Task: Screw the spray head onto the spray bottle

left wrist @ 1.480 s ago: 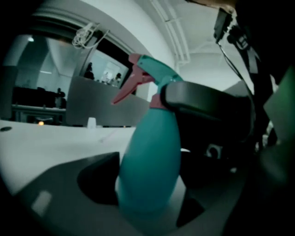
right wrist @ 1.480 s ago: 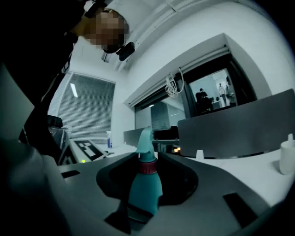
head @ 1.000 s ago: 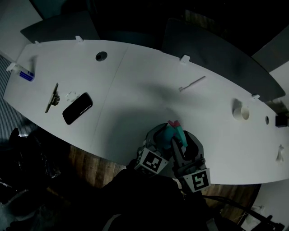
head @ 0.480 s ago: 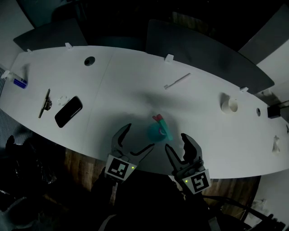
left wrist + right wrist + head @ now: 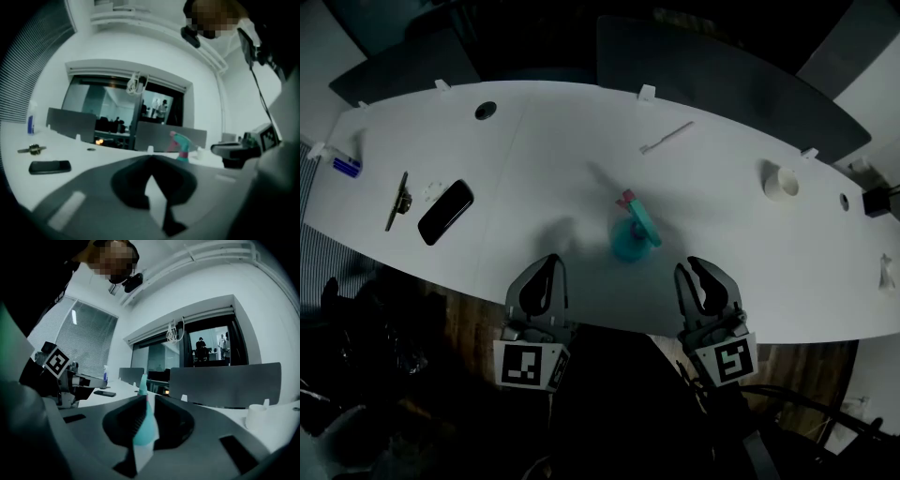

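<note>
A teal spray bottle (image 5: 628,242) stands upright on the white table (image 5: 553,159), its spray head (image 5: 636,214) with a pink nozzle on top. Nothing touches it. My left gripper (image 5: 547,261) hovers over the table's near edge, to the bottle's left, shut and empty. In the left gripper view its tips (image 5: 150,158) meet, and the bottle (image 5: 182,147) shows beyond them to the right. My right gripper (image 5: 701,265) sits to the bottle's right. Its jaws have just been closing and stand narrowly open on nothing. The distant bottle (image 5: 146,425) shows through their slim gap.
A black phone (image 5: 445,212) and a metal tool (image 5: 398,201) lie at the table's left. A small blue-labelled bottle (image 5: 345,166) stands at the far left. A white stick (image 5: 667,138) and a white roll (image 5: 780,182) lie farther back right. Dark chairs (image 5: 712,75) line the far side.
Both grippers let go of the bottle and drew back toward the near edge, leaving it standing alone. The left jaws went from wide open to shut; the right jaws narrowed.
</note>
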The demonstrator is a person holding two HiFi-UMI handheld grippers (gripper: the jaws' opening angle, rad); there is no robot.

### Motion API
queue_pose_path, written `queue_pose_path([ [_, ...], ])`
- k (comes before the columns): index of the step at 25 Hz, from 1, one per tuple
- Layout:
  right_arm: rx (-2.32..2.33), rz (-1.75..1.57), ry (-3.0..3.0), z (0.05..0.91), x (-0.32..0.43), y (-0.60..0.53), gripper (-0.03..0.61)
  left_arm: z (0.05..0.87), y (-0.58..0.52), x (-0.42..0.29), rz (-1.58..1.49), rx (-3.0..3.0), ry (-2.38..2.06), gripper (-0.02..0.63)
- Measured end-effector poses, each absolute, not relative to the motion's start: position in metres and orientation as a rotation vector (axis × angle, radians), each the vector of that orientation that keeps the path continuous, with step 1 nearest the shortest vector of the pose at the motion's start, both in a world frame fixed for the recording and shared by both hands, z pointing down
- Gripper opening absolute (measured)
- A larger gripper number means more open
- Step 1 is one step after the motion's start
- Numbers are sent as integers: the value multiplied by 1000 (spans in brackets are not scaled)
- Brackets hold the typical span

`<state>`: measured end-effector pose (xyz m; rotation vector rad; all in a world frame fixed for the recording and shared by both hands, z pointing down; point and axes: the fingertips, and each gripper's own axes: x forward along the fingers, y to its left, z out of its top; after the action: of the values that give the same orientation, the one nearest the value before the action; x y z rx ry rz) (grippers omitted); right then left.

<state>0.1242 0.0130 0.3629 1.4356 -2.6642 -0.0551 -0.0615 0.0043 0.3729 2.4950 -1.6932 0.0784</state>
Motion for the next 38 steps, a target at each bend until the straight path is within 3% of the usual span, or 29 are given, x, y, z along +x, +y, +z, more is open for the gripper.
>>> queue_pose_path([
  [1, 1459, -54, -2639, 364, 122, 17, 6, 371, 10, -55, 95, 2527, -1667, 5],
  [15, 1711, -126, -2447, 368, 66, 182, 5, 368, 165, -65, 332, 2754, -1618, 3],
  [20, 1725, -133, -2447, 362, 47, 234, 5, 361, 213, -66, 288, 2812, -1574, 4],
  [38, 1673, -213, -2521, 327, 57, 275, 5, 325, 263, -54, 174, 2819, -1749, 3],
])
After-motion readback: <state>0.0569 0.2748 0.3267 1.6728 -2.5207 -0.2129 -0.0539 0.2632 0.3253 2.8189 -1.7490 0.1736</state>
